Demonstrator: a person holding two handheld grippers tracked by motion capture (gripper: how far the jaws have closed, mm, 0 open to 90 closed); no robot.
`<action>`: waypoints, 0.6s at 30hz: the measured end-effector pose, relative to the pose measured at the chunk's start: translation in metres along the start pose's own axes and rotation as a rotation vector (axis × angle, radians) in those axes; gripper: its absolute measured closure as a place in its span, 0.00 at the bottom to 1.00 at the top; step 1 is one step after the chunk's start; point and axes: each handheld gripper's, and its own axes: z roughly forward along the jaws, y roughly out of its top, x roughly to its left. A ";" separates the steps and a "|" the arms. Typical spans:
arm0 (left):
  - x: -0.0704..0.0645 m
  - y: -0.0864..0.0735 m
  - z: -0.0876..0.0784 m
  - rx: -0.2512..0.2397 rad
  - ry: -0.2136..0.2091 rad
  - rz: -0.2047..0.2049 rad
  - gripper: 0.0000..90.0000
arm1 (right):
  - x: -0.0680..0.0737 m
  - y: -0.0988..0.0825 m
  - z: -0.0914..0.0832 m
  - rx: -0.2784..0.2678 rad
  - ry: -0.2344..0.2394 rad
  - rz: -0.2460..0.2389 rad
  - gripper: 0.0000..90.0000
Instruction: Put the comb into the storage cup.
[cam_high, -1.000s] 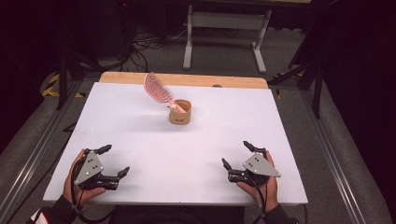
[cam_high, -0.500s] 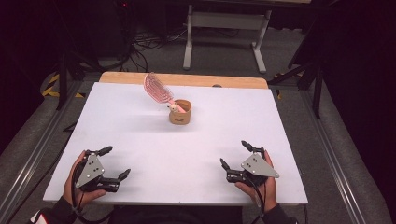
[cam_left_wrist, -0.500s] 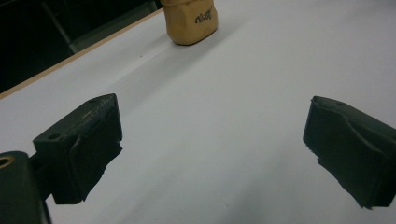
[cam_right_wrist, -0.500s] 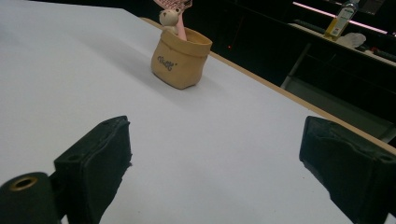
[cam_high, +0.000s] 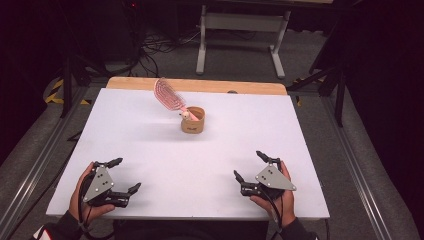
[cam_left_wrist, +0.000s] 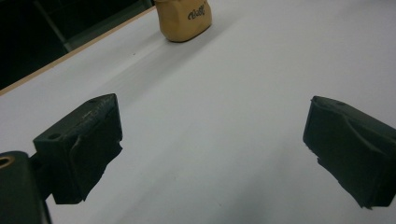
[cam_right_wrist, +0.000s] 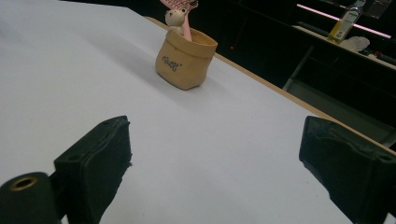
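Nothing is gripped yet. Left gripper and right gripper are held low at the near edge of the white table, at 7 and 5 o'clock, jaws wide apart and empty. The pink hairbrush is stood tilted in the tan pouch-shaped holder, at 12 o'clock, well apart from both. Judged: approach and grasp are still to be done.

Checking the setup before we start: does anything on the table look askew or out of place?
Only the pink hairbrush: it stands handle-down in the small tan pot and leans far out over the rim toward the table's back left. The pot sits upright. Both grippers, left and right, rest open near the front edge.
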 end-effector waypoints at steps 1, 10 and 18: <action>-0.001 0.001 0.000 0.002 0.002 0.004 0.06 | 0.000 0.000 -0.001 0.001 0.000 -0.001 0.11; 0.000 0.001 0.004 0.012 -0.009 0.000 0.06 | -0.002 -0.002 -0.003 0.003 -0.007 0.007 0.11; 0.000 0.001 0.007 0.015 -0.002 -0.016 0.06 | -0.002 -0.003 -0.001 0.007 0.000 0.008 0.11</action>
